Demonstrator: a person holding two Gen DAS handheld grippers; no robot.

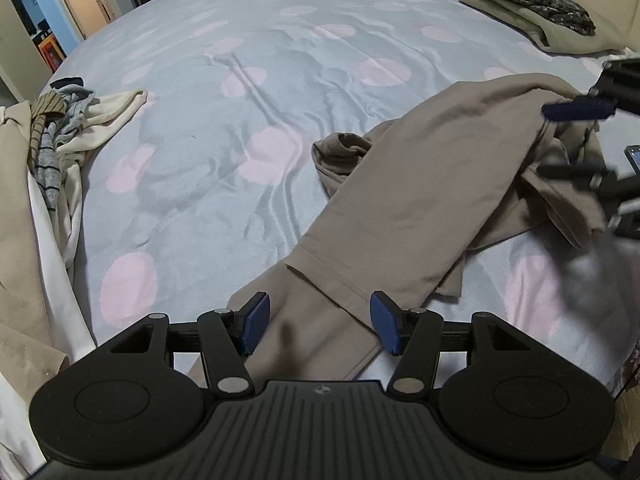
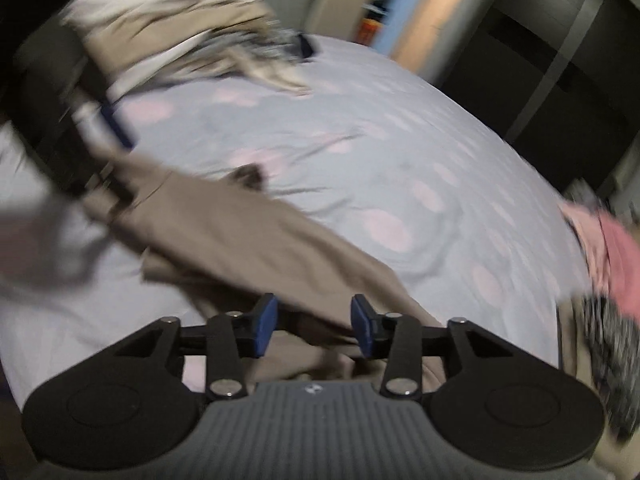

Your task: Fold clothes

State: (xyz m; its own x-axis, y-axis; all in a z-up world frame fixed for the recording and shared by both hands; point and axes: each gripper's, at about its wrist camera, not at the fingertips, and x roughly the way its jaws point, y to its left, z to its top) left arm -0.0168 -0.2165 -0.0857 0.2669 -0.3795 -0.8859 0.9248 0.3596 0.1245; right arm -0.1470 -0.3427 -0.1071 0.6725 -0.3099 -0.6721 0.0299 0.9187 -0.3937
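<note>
Tan trousers (image 1: 400,208) stretched diagonally across the bed (image 1: 248,92), from bottom centre of the left view up to its right edge; same garment (image 2: 248,236) running from lower centre to left in the blurred right view. Left tongs (image 1: 320,326) spread wide, blue pads either side of the hemmed leg end, not pinching it. Right tongs (image 2: 314,328) also wide, cloth lying between the pads; seen again at the right edge of the left view (image 1: 576,140), over the bunched end of the trousers. Possibly touching the fabric there, though motion blur leaves that unclear. Grey sheet with pink dots under everything. Unfolded pile (image 1: 60,128) of striped and cream clothes at the left edge. Folded stack (image 1: 532,4), beige with a dark patterned piece on top, at upper right. Doorway (image 1: 52,12) in the upper left corner.
</note>
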